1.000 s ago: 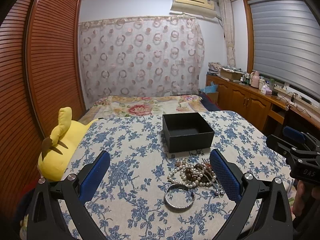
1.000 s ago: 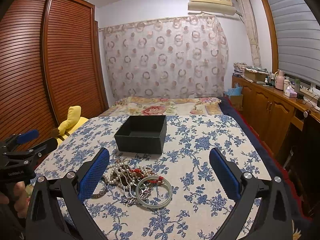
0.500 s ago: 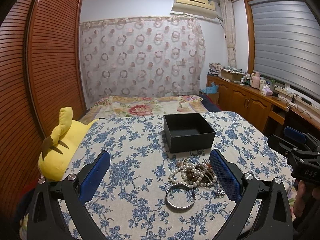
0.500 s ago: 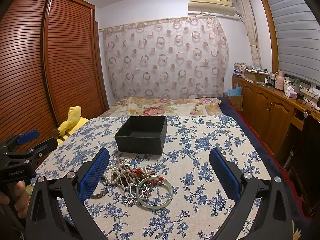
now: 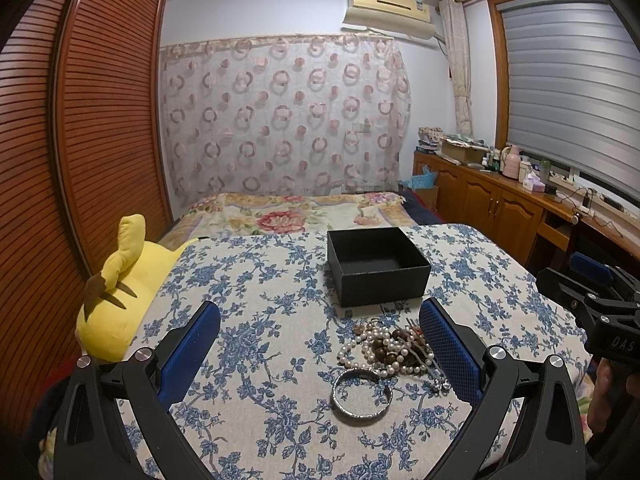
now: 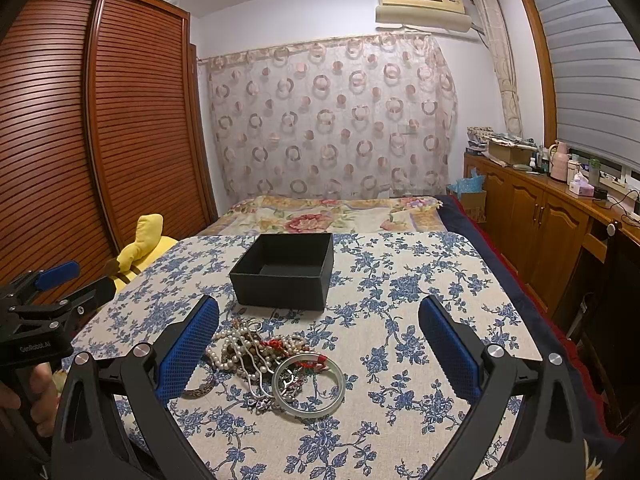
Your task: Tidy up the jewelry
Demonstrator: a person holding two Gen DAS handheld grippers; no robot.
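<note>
An open, empty black box [image 5: 378, 266] [image 6: 285, 276] stands on the blue-flowered cloth. In front of it lies a tangled pile of jewelry: a pearl necklace [image 5: 386, 350] [image 6: 236, 344], brown beads, a silver bangle [image 5: 362, 396] and a pale jade bangle [image 6: 308, 386]. My left gripper [image 5: 320, 344] is open and empty, above the cloth to the left of the pile. My right gripper [image 6: 319, 344] is open and empty, with the pile by its left finger. Each gripper shows at the edge of the other's view [image 5: 600, 308] [image 6: 44, 304].
A yellow plush toy [image 5: 120, 300] lies at the cloth's left edge. A bed with a floral cover [image 5: 296, 212] is behind, a slatted wardrobe [image 5: 60, 160] to the left, and wooden cabinets [image 6: 552, 224] with bottles to the right.
Both grippers have stayed nearly still, open and empty. The jewelry and the box have not moved.
</note>
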